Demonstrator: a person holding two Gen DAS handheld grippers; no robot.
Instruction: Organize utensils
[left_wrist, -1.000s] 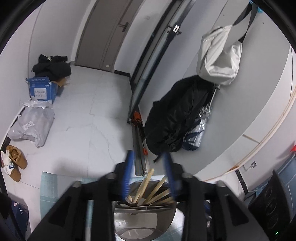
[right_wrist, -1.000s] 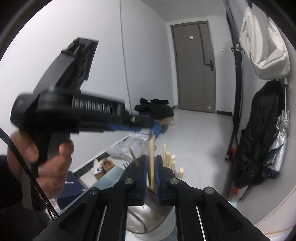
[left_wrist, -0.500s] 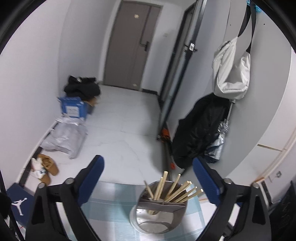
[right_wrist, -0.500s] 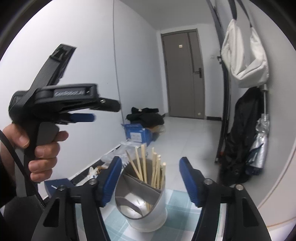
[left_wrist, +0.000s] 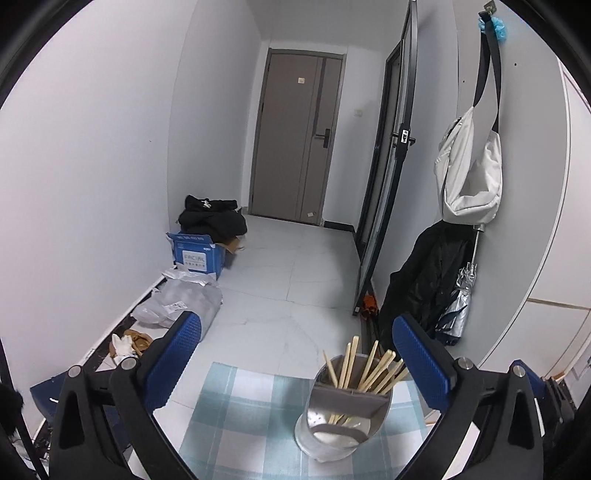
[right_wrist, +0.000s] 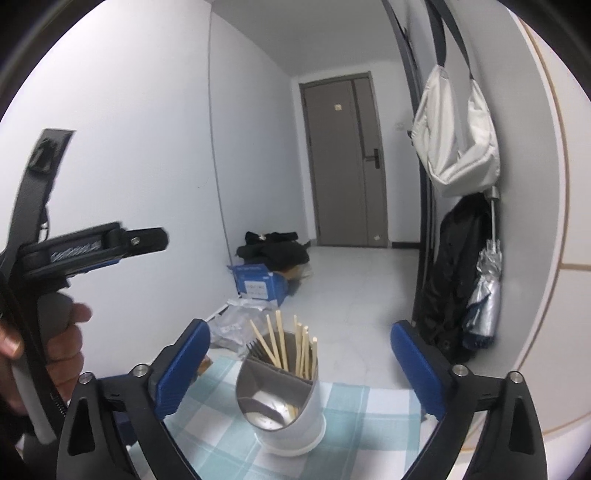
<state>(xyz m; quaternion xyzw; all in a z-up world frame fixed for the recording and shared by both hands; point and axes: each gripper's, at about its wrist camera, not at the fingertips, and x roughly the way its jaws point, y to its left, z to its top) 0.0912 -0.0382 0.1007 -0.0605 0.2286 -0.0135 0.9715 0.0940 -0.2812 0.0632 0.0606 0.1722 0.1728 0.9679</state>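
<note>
A metal utensil holder (left_wrist: 341, 421) stands on a blue-and-white checked cloth (left_wrist: 251, 417). Several wooden chopsticks (left_wrist: 369, 369) stand in its rear compartment. In the right wrist view the holder (right_wrist: 284, 406) shows chopsticks (right_wrist: 291, 343) and a dark fork head behind its grey divider. My left gripper (left_wrist: 295, 365) is open and empty, raised above and behind the holder. My right gripper (right_wrist: 299, 365) is open and empty, also drawn back from the holder. The left gripper's body (right_wrist: 85, 251) and the hand holding it show at the left of the right wrist view.
Beyond the table edge lies a white tiled floor with a blue box (left_wrist: 195, 253), plastic bags (left_wrist: 181, 306) and shoes (left_wrist: 129, 341) along the left wall. A black coat (left_wrist: 428, 284), umbrella and white bag (left_wrist: 469, 177) hang on the right wall.
Both grippers opened wide and pulled up and back from the holder. The right gripper let go of the chopstick, which now stands in the holder.
</note>
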